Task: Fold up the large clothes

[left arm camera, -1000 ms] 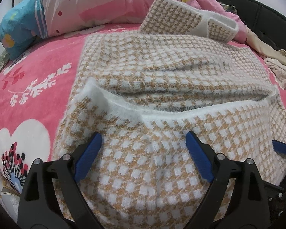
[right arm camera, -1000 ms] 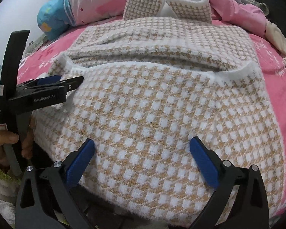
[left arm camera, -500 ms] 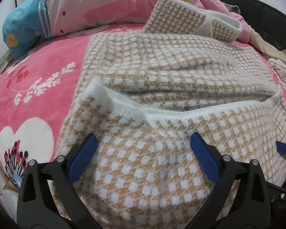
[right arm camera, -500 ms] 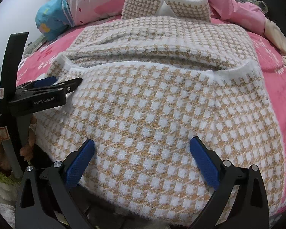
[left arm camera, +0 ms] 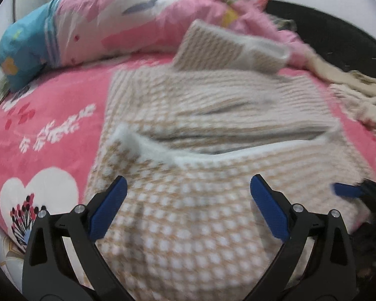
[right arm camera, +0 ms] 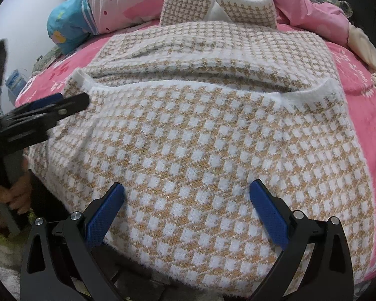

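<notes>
Both tongs [left arm camera: 188,200] [right arm camera: 186,205] gape empty above the folded checked sweater [right arm camera: 200,138].

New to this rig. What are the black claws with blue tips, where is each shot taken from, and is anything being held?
No robot arm here: a person holds a two-finger gripper in each hand, and each gripper carries a fisheye camera looking forward along its fingers. One picture is from the left gripper, the other from the right gripper; the black claws with blue pads at the bottom are each camera's own fingers. In the right view, the left gripper also shows at the left edge, with the person's hand on its handle. On the pink bedspread lies a tan-and-white checked sweater, its lower part folded up over the body. A pink quilt is bunched behind it. Both grippers stand open above the sweater; nothing is held.
</notes>
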Action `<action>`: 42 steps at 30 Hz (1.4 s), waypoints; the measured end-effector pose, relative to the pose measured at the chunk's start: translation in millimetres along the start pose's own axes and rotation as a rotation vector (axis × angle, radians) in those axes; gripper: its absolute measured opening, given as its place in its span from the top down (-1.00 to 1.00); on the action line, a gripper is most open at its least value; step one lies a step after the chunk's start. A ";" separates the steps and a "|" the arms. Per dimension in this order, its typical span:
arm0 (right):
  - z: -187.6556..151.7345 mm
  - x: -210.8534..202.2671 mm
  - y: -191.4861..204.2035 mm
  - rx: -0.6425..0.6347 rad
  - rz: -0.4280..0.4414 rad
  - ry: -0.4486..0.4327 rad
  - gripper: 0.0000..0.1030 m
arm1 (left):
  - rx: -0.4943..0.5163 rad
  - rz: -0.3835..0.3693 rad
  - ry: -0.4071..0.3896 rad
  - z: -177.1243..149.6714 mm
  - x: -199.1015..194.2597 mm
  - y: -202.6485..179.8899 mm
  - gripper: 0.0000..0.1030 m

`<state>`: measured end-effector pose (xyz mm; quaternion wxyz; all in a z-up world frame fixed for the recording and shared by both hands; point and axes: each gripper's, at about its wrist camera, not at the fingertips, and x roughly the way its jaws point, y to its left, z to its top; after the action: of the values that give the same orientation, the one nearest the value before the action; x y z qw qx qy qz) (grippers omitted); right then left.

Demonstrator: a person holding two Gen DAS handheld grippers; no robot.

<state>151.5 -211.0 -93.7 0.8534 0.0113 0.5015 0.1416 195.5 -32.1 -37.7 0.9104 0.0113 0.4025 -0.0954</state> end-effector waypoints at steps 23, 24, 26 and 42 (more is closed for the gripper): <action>0.3 -0.5 1.2 -0.001 -0.009 -0.001 -0.88 | -0.045 -0.063 0.120 -18.0 36.4 -7.3 -0.87; 0.3 -0.6 1.1 -0.001 -0.009 -0.001 -0.88 | -0.046 -0.063 0.120 -18.5 36.1 -7.0 -0.87; 0.4 -0.6 1.3 0.000 -0.008 0.000 -0.88 | -0.045 -0.064 0.121 -18.7 36.0 -7.3 -0.87; 0.2 -0.5 0.8 -0.001 -0.008 -0.001 -0.88 | -0.045 -0.061 0.129 -17.3 40.7 -7.7 -0.88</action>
<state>151.3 -210.3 -93.0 0.8541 0.0091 0.5012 0.1386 208.2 -44.7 -78.9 0.8791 -0.0155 0.4627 -0.1131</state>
